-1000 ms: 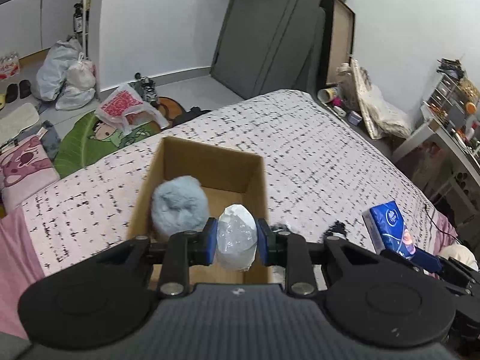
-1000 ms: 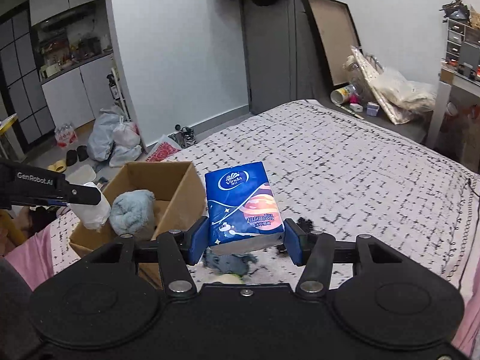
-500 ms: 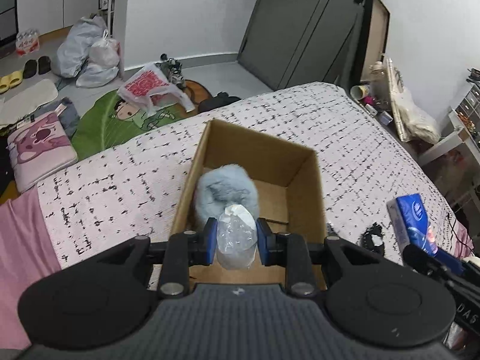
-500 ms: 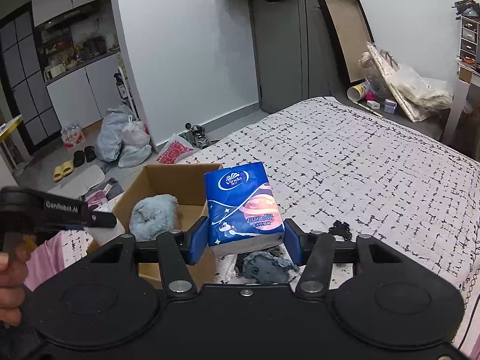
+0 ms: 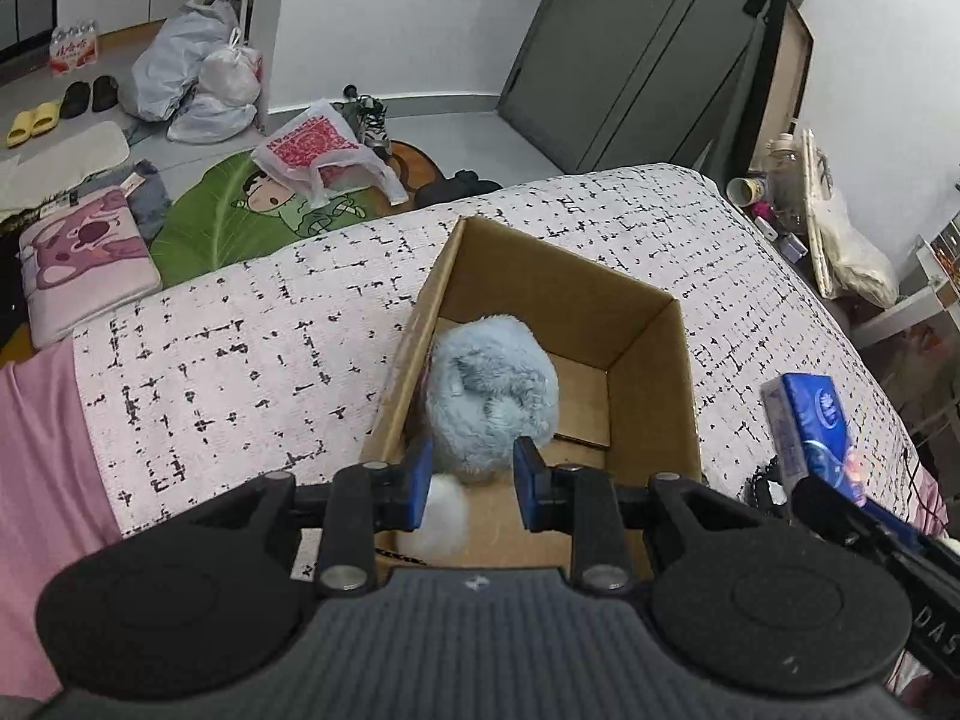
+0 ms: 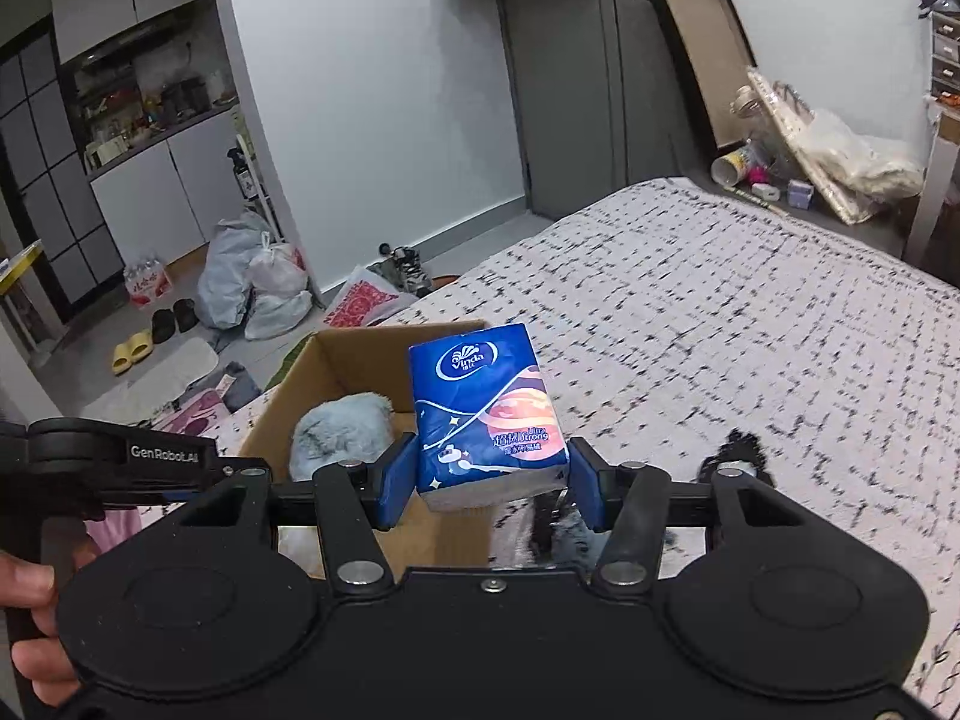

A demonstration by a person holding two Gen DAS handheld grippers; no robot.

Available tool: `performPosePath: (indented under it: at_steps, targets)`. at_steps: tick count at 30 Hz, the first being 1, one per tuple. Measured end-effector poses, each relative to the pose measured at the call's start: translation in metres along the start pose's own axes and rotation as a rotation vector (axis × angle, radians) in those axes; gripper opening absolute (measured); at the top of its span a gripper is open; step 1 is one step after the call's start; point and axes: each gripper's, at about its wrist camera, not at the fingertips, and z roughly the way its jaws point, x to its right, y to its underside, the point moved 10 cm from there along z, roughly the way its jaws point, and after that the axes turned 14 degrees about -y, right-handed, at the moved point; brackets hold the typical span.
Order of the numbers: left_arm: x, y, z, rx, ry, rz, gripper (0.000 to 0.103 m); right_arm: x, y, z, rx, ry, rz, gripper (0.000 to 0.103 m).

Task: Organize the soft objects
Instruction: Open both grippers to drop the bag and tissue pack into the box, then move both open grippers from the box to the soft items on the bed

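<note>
An open cardboard box (image 5: 654, 324) stands on the bed and holds a fluffy light-blue ball (image 5: 492, 396). My left gripper (image 5: 471, 483) hovers over the box's near end with its jaws open; a white crinkly bundle (image 5: 444, 519) lies blurred just below them inside the box. My right gripper (image 6: 489, 480) is shut on a blue Vinda tissue pack (image 6: 486, 414), held above the bed to the right of the box (image 6: 336, 354). The pack also shows in the left wrist view (image 5: 810, 420). The blue ball shows in the right wrist view (image 6: 342, 432).
The bed (image 6: 750, 312) has a white cover with black marks and a pink sheet (image 5: 42, 450) at its near left. Dark small items (image 6: 732, 450) lie on the cover by the right gripper. Bags (image 5: 192, 78), slippers and cushions lie on the floor beyond the bed.
My left gripper opened and let go of the white bundle, which dropped into the box. My right gripper moved a little toward the box with the tissue pack.
</note>
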Motion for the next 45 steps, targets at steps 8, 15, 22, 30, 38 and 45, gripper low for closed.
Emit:
performPosePath:
  at_steps: [8,15,22,30,38,45]
  targets:
    - [-0.002,0.001,0.004,-0.018,0.016,-0.012,0.033,-0.017,0.011,0.019,-0.039,-0.039,0.003,0.052]
    - [-0.003,0.002,0.007,-0.027,0.024,-0.016,0.034,-0.026,0.015,0.027,-0.064,-0.097,0.009,0.061]
    - [0.001,0.004,0.008,-0.030,0.000,0.015,0.042,-0.022,0.010,0.014,-0.063,-0.092,0.031,0.092]
    - [0.012,0.005,-0.003,0.014,-0.028,0.091,0.066,-0.004,0.007,-0.003,-0.063,-0.054,0.061,0.103]
    - [0.021,0.006,-0.016,0.032,-0.055,0.126,0.075,0.008,0.001,-0.022,-0.041,-0.040,0.073,0.103]
    - [0.041,0.005,-0.039,0.073,-0.026,0.148,0.075,0.031,-0.003,-0.048,-0.004,-0.031,0.118,0.103]
